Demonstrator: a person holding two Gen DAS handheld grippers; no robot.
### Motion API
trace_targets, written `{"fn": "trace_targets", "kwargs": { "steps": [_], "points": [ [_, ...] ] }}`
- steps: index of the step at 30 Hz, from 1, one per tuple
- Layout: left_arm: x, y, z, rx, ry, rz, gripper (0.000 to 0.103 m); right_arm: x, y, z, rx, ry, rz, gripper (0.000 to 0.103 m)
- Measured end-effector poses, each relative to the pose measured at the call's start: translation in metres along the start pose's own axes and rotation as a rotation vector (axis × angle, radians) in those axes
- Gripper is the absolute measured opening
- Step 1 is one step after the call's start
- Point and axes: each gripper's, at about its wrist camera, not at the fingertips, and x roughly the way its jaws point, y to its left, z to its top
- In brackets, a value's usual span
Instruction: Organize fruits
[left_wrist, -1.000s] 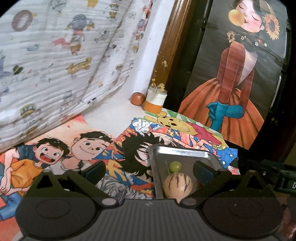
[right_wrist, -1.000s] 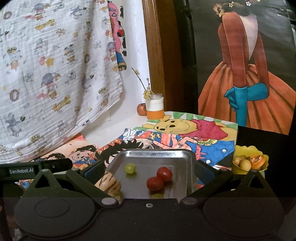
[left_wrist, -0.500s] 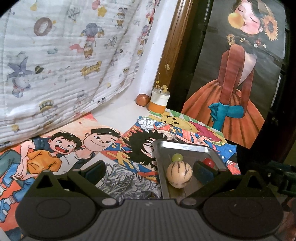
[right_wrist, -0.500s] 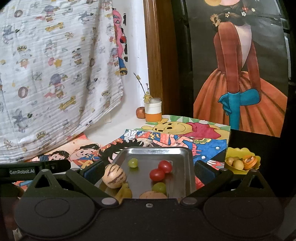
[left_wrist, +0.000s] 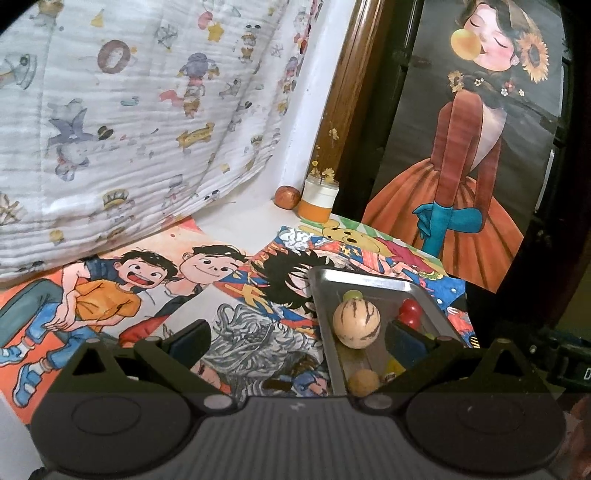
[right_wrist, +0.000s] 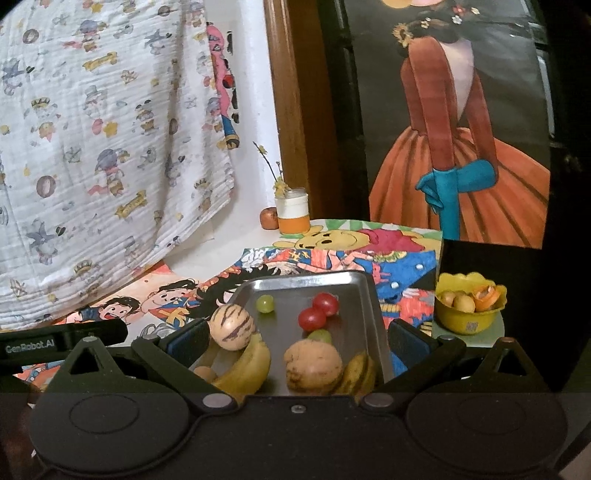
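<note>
Both tongs (left_wrist: 297, 338) (right_wrist: 297, 338), spread apart and empty, have backed off the tray (right_wrist: 364, 295), revealing bananas (right_wrist: 251, 369).

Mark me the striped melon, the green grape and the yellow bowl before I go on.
striped melon (right_wrist: 232, 327): right wrist view, middle of its striped skin.
green grape (right_wrist: 265, 304): right wrist view, centre of the fruit, far end of the tray.
yellow bowl (right_wrist: 463, 322): right wrist view, front of its outer wall.

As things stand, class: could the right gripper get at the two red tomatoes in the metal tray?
Probably yes. The right gripper is open over the metal tray, and the red tomatoes lie ahead between its fingers, uncovered. A tan round fruit sits nearer, so it may need to pass above that.
</note>
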Motion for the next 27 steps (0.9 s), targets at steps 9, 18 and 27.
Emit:
{"fn": "trace_targets", "kwargs": {
  "steps": [9, 18, 27],
  "points": [
    [-0.018, 0.003, -0.012, 0.025, -0.007, 0.017, 0.103, -0.014, 0.007, -0.019, 0.011, -0.015, -0.036, 0.102],
    [-0.031, 0.004, -0.024, 0.055, -0.005, 0.01, 0.103, -0.025, 0.018, -0.035, -0.011, -0.038, -0.044, 0.102],
    [-0.042, 0.011, -0.033, 0.073, -0.004, 0.019, 0.103, -0.033, 0.019, -0.046, 0.002, -0.045, -0.061, 0.102]
  ]
}}
